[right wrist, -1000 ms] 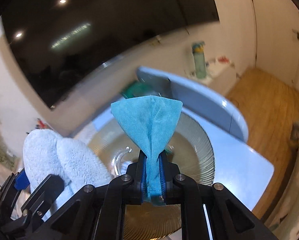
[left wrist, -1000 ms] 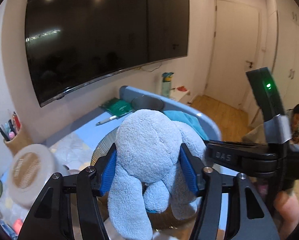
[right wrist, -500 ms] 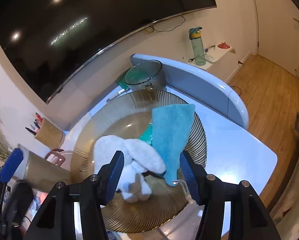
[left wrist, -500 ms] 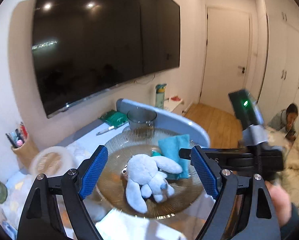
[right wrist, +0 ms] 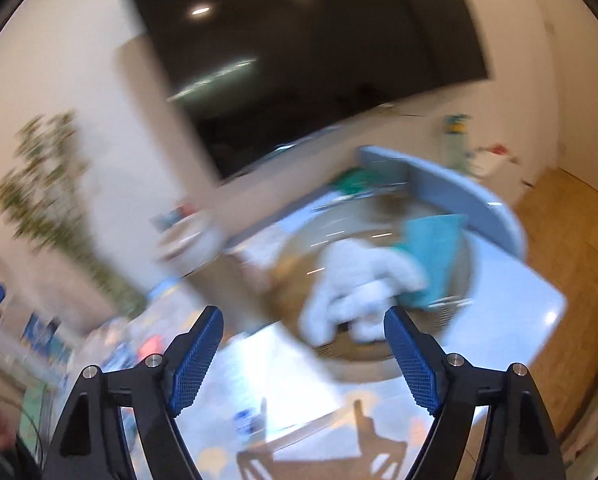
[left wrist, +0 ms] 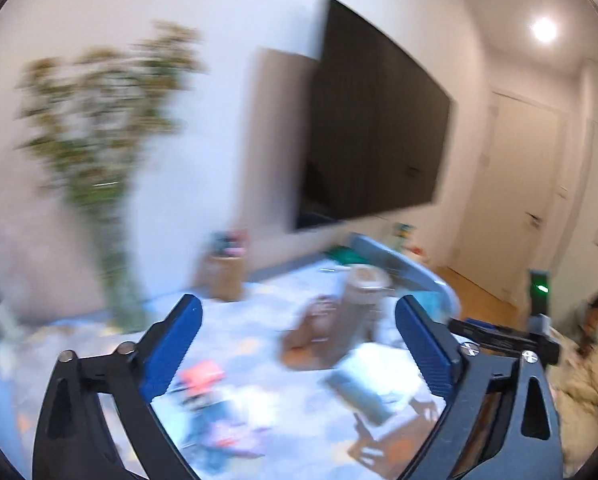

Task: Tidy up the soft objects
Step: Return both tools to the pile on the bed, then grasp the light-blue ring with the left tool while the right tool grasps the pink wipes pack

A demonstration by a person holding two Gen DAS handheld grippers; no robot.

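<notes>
1. Left wrist view: blur smears most of it. My left gripper (left wrist: 297,344) holds nothing, its jaws opening wide above the cluttered table (left wrist: 259,332). A pen cup (left wrist: 223,276) stands by the wall under the dark screen (left wrist: 375,128); what may be a tan mug (left wrist: 339,324) sits ahead.
2. Right wrist view: my right gripper (right wrist: 303,354) is also empty, jaws opening. The plush toy (right wrist: 355,284) and teal cloth (right wrist: 435,252) lie touching in the ribbed glass bowl (right wrist: 295,264), beyond my fingertips.
3. Doing it well: I would slow down, let the view settle, then pick the next soft item from the clutter before closing.
</notes>
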